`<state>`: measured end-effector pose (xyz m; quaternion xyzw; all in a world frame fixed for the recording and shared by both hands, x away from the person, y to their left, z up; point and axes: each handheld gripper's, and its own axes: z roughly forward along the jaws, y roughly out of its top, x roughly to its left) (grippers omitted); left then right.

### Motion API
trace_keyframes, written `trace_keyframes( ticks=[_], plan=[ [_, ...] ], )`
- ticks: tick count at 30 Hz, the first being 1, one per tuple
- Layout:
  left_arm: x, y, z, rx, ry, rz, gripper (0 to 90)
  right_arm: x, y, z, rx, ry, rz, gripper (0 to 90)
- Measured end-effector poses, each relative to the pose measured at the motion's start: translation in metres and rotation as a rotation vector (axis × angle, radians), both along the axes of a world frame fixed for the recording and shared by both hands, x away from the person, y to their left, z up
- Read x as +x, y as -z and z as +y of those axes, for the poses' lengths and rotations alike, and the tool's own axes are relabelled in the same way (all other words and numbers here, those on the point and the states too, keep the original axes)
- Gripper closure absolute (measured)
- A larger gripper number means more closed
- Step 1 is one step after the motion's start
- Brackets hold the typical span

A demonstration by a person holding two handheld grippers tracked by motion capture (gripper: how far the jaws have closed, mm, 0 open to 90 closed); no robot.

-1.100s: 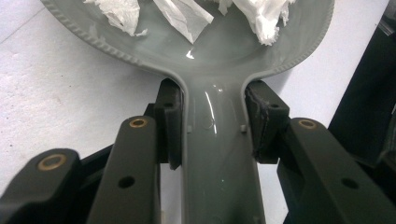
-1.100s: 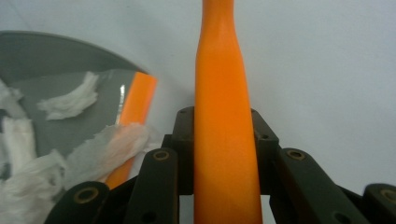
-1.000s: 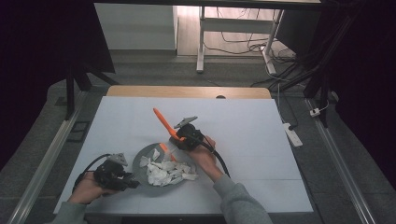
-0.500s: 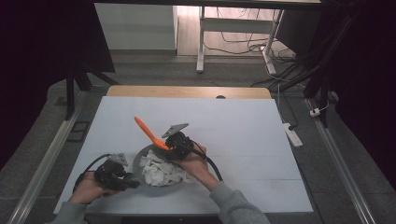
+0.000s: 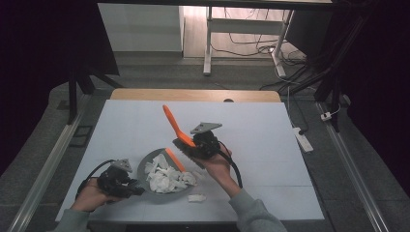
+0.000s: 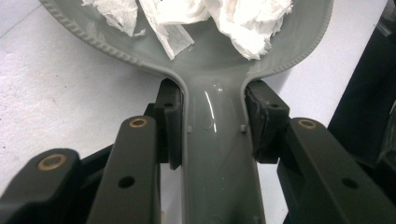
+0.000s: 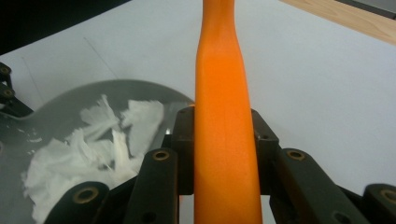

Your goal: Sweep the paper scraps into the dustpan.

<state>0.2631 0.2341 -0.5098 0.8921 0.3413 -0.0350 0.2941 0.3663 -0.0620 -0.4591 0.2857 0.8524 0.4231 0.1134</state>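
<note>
**Beside the dustpan: stray scrap lying on the near side of the brush**

At the near left of the white table point(image 5: 270, 145), the left gripper point(image 5: 129, 186) is clamping the grey dustpan's point(image 5: 145, 166) handle point(image 6: 219, 158), both pads pressing its sides, pan lying flat. The pan is carrying a heap of torn white paper point(image 5: 167, 178).

Over the pan's far right rim, the right gripper point(image 5: 191, 147) is gripping an orange brush point(image 5: 173, 124) by its handle, jaws closed narrow on it. The handle is pointing up and away toward the table's far left; the bristle end is hanging just above the pan's edge, beside an orange strip point(image 5: 175, 159) lying in the pan.

One scrap point(image 5: 196, 197) is resting on the table outside the pan, just off its near right rim, toward the person. It is lying nearer the right hand point(image 5: 217, 166) than the left. Judgement: sweeping it in is calling for the bristles to be brought down on the scrap's right, near side and drawn leftward toward the pan's mouth.
</note>
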Motion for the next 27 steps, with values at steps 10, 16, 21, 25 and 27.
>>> trace_keyframes(
  ticks=[10,16,21,25,27],
  plan=[
    [-0.005,0.001,0.008,-0.008,-0.001,-0.001,61.5,-0.009,0.004,-0.048,-0.039,0.076,-0.002,70.3],
    [-0.01,0.001,0.016,-0.013,0.011,-0.007,61.5,-0.017,0.011,-0.069,-0.053,0.109,0.02,70.3],
    [-0.016,0.002,0.023,-0.01,0.036,-0.015,61.5,-0.02,0.02,-0.073,-0.082,0.111,0.04,70.3],
    [-0.022,0.0,0.029,-0.011,0.04,-0.026,61.5,-0.021,0.025,-0.071,-0.093,0.107,0.054,70.3],
    [-0.025,-0.001,0.034,-0.018,0.043,-0.031,61.5,-0.021,0.026,-0.069,-0.096,0.102,0.056,70.3]
  ],
)
